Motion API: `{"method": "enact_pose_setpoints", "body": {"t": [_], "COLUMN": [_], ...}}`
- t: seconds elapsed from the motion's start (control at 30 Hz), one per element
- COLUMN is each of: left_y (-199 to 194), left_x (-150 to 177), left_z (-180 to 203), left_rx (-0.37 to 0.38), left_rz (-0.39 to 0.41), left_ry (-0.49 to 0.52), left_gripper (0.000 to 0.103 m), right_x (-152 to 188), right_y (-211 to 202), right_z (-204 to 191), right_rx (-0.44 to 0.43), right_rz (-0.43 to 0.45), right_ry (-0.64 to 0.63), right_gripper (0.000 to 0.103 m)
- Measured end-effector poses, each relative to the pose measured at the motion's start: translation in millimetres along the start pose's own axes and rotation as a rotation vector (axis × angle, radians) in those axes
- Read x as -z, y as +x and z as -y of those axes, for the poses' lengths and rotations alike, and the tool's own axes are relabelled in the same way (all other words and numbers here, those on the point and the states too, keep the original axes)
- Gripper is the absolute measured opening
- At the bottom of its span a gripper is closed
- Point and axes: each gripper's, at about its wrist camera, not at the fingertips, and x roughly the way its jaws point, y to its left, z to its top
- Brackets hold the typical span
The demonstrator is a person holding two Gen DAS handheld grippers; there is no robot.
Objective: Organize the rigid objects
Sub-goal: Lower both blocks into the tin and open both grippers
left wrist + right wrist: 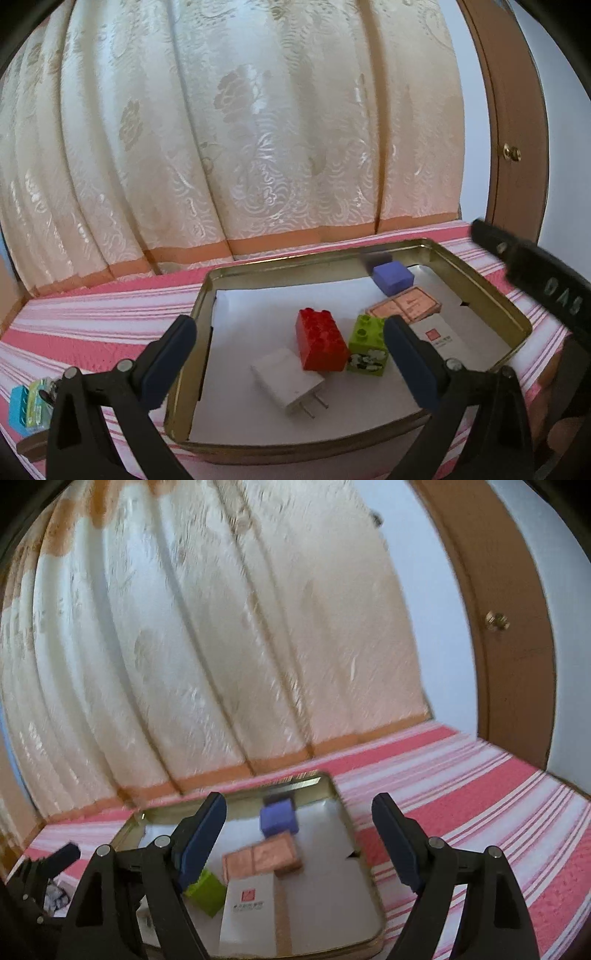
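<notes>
Both my left gripper (290, 356) and right gripper (299, 834) hang open and empty over the tin (207, 291), which holds the red brick (321, 341) and charger (286, 382) (drop seemingly done); next I'd fetch the blue brick (18, 410), far left on the striped cloth (92, 325).

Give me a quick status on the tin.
Left gripper and right gripper open, empty. Red brick, charger in tin. Nothing blocking.

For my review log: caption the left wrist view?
Open left gripper over tin tray holding red brick, green brick, white charger.
</notes>
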Motion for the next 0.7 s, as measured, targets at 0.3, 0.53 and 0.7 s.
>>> {"method": "enact_pose_setpoints", "body": {"t": [0.3, 0.53, 0.7], "left_y": [-4.0, -6.4, -8.7], "left_x": [5.1, 6.6, 7.7], "left_z": [-19.5, -23.8, -27.0], "left_rx": [-0.024, -0.039, -0.043], "left_rz": [-0.010, -0.006, -0.001], "left_ry": [-0.054, -0.050, -0.055], "left_gripper": [0.103, 0.103, 0.103], "right_x": [-1.7, 1.2, 3.8], "right_y": [-13.9, -21.6, -25.4], "right_z": [-0.7, -0.3, -4.5], "right_rx": [0.064, 0.100, 0.107], "right_rz": [0.073, 0.100, 0.090], "right_ry": [-0.005, 0.015, 0.013], "right_gripper": [0.083, 0.083, 0.083]}}
